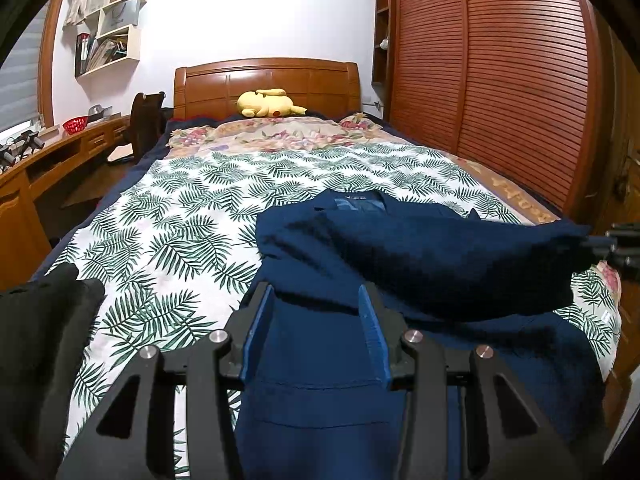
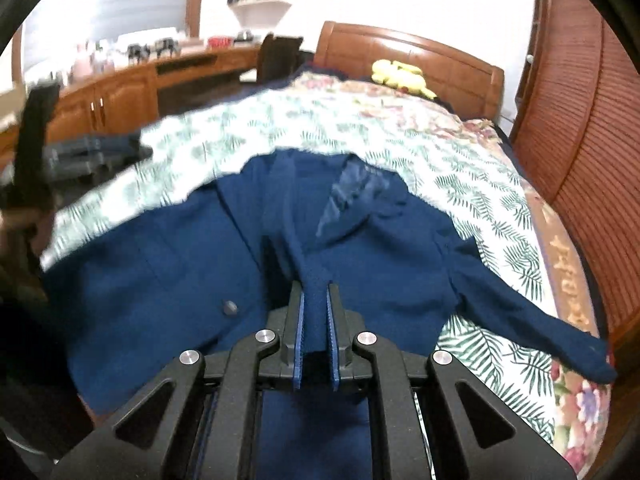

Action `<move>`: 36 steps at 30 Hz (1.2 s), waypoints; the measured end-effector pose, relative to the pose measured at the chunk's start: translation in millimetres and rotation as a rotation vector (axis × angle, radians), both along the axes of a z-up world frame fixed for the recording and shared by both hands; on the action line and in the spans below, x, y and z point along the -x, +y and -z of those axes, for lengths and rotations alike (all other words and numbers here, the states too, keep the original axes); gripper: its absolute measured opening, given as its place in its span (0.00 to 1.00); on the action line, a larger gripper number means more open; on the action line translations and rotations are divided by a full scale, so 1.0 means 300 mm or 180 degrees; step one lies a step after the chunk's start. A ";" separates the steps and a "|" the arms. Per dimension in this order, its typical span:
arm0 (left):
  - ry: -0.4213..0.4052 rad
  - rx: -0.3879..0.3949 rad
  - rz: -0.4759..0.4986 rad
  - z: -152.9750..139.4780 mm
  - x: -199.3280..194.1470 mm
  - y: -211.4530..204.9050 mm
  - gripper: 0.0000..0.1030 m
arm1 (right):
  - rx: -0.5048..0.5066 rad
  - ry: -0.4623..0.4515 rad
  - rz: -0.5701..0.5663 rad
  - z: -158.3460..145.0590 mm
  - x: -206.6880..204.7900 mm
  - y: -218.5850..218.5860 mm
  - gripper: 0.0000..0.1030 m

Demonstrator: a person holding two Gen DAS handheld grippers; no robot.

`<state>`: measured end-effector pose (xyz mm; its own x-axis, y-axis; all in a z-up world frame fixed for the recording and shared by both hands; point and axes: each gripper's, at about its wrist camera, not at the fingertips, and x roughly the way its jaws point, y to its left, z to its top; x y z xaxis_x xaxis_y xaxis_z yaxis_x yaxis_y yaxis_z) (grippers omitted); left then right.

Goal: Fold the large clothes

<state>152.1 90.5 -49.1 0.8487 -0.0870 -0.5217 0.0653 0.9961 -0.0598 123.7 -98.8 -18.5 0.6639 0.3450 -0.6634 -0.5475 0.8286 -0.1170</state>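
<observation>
A navy jacket [image 2: 180, 248] lies spread on a bed [image 1: 168, 208] covered with a leaf-print sheet. The right gripper [image 2: 316, 300], angled downward, has its fingers nearly together, pinching a raised fold of the jacket's front edge. The left gripper [image 1: 316, 300], also tilted down over the jacket's lower part, holds its fingers partly apart with cloth beneath them, gripping nothing.
</observation>
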 end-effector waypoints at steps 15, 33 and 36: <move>0.0059 -0.0070 0.0057 0.014 -0.028 -0.048 0.41 | 0.0392 0.0116 0.0845 0.151 -0.250 -0.137 0.11; 0.0131 -0.0096 0.0270 0.047 -0.098 -0.181 0.41 | 0.0312 0.0331 0.0659 0.256 -0.166 -0.124 0.43; 0.0143 -0.0097 0.0313 0.055 -0.115 -0.211 0.41 | 0.0309 0.0392 0.0656 0.283 -0.158 -0.136 0.43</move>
